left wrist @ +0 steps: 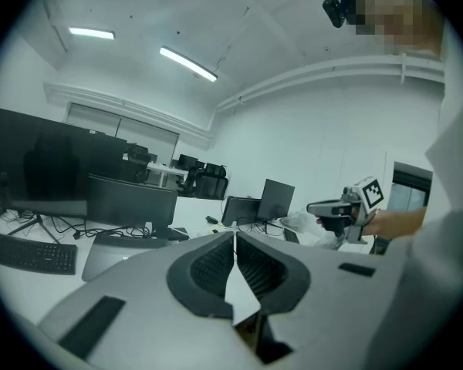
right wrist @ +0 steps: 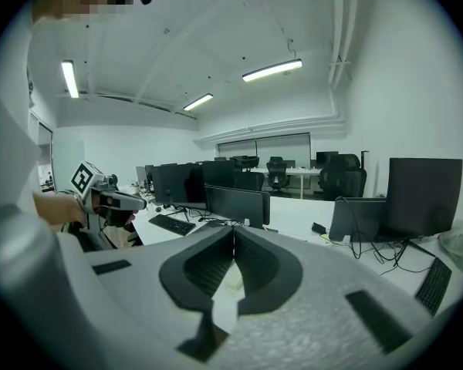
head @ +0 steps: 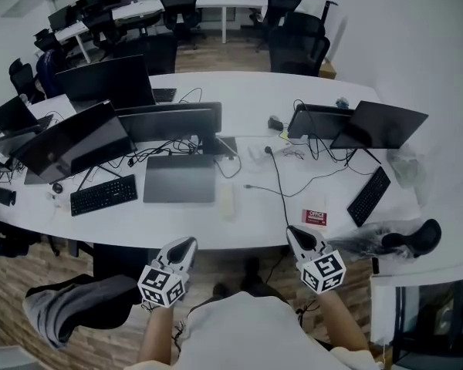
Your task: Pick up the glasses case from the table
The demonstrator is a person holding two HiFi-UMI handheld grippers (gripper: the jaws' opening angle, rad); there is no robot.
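1. Left gripper: fingers pressed together, empty, near the bench edge.
2. Case, seemingly the pale oblong lying flat just right of a grey pad: probably light, stiff and smooth, so pinch across its narrow middle.
3. Right gripper: fingers pressed together, empty.

On the table, a keyboard lies at the left. A closed laptop lies just right of it, with the glasses case beside the laptop's right edge. Behind them stand monitors. Farther right, a small card lies near the front edge, left of a second keyboard, with two more monitors behind. Beyond the table stand office chairs.
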